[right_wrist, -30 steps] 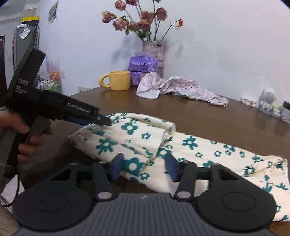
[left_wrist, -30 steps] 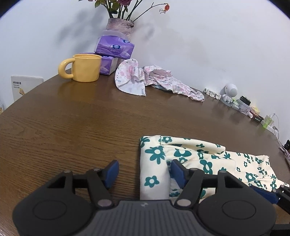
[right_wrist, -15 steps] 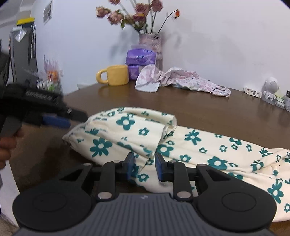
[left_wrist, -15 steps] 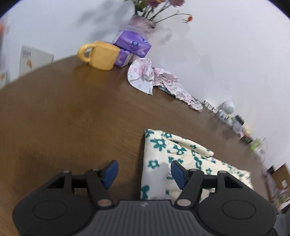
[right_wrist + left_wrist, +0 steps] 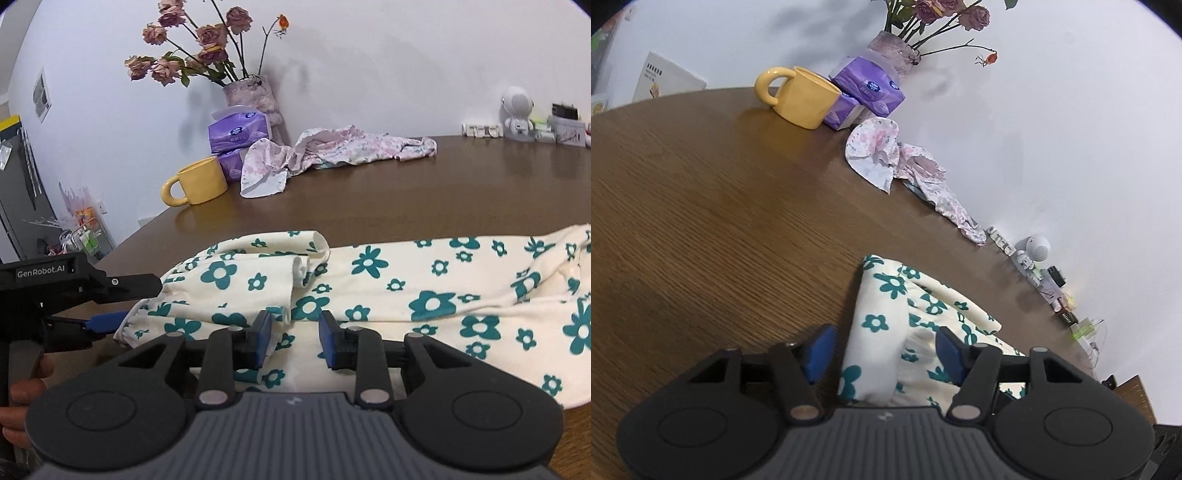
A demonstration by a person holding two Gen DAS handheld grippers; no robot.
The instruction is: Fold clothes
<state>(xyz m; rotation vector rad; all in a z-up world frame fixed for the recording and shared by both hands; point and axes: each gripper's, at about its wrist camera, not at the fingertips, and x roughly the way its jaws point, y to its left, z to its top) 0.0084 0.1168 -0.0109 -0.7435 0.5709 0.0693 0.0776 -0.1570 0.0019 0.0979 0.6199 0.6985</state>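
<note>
A cream garment with teal flowers lies flat on the brown table, partly folded at its left end. In the left wrist view the garment's folded end sits between the wide-open fingers of my left gripper. My left gripper also shows in the right wrist view, its blue pads straddling the garment's left edge. My right gripper is open, low over the garment's near edge, with cloth between its blue pads.
A crumpled pink floral garment lies at the back by the wall. A yellow mug, purple tissue packs and a vase of dried roses stand at the back left. Small gadgets and a white figurine line the back right.
My right gripper closed partway half a second ago and has opened again over the garment's near edge. My left gripper tilted and moved in around the garment's folded end.
</note>
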